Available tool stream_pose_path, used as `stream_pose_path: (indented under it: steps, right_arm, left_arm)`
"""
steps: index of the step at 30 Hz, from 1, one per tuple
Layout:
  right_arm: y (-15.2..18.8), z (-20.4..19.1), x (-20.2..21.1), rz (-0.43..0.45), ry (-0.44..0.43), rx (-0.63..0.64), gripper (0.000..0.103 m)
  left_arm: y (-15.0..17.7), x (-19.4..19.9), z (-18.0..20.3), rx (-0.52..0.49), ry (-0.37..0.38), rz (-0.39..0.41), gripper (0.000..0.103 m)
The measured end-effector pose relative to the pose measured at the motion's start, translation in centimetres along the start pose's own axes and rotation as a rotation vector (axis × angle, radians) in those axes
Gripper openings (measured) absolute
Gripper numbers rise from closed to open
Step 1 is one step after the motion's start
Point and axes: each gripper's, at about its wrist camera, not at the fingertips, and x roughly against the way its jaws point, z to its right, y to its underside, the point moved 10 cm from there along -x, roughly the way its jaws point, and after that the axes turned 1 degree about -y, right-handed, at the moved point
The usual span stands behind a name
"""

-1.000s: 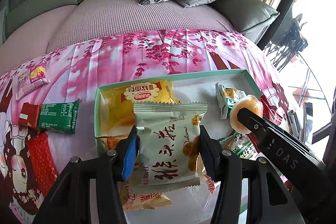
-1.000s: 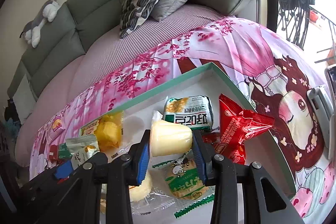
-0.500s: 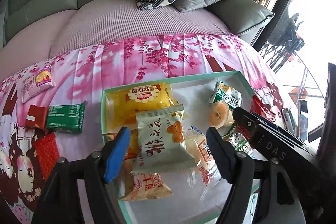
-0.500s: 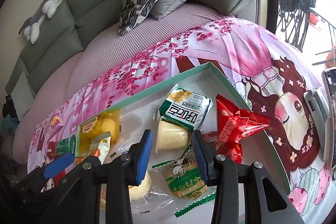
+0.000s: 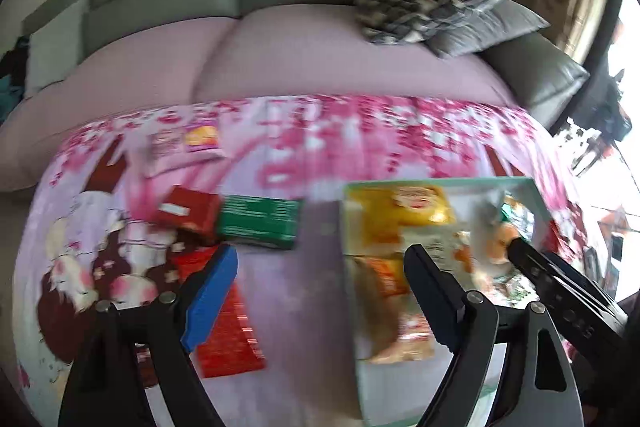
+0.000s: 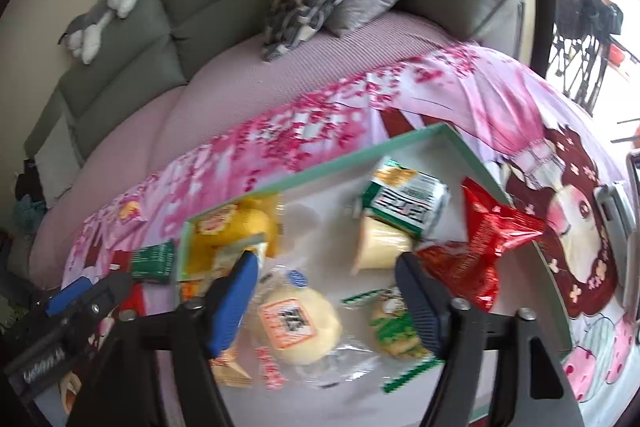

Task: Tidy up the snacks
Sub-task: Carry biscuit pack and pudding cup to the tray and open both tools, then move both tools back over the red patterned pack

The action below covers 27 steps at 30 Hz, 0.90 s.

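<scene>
So I'm hovering both grippers, left [image 5: 320,283] and right [image 6: 326,293], wide open and empty; tray [image 6: 320,167] is filling up, green packet [image 5: 260,223] and red ones still waiting outside.

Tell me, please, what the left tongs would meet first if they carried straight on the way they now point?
Probably the green packet on the pink cloth. The open left tongs point between it and the tray's left wall, but the picture is blurred and depth is unclear.

Tabletop under pink blossom cloth [image 5: 320,147]. Directly on it: teal-rimmed tray [image 6: 320,169], green packet [image 5: 260,227], red box [image 5: 186,213], red wrapper [image 5: 228,339], pink packet [image 5: 188,143].
</scene>
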Motion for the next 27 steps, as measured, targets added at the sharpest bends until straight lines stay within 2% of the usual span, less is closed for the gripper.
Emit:
stream_pose_path:
  steps: [3, 5, 7, 12, 20, 23, 27]
  right_arm:
    - [0.2, -0.5, -0.2, -0.003, 0.001, 0.01, 0.091]
    - [0.2, -0.6, -0.3, -0.002, 0.002, 0.008, 0.099]
    - [0.1, -0.7, -0.3, 0.006, 0.007, 0.009, 0.103]
    - [-0.2, -0.8, -0.1, 0.028, 0.02, 0.012, 0.103]
    - [-0.4, -0.8, 0.0, 0.046, 0.043, 0.007, 0.103]
    - [-0.7, -0.8, 0.2, 0.065, 0.066, 0.015, 0.103]
    - [-0.6, -0.7, 0.1, 0.066, 0.083, 0.011, 0.103]
  left_arm:
    - [-0.2, 0.4, -2.3, 0.024, -0.056, 0.021, 0.086]
    - [-0.1, 0.3, -3.1, 0.039, -0.075, 0.026, 0.087]
    - [0.2, 0.2, -3.9, 0.055, -0.089, 0.027, 0.087]
    - [0.9, -0.4, -5.3, 0.059, -0.121, 0.026, 0.087]
    - [2.7, -1.8, -7.4, 0.082, -0.124, 0.034, 0.087]
    - [3.0, -2.5, -8.0, 0.087, -0.121, -0.004, 0.087]
    - [2.0, -1.2, -8.4, 0.089, -0.099, 0.039, 0.087]
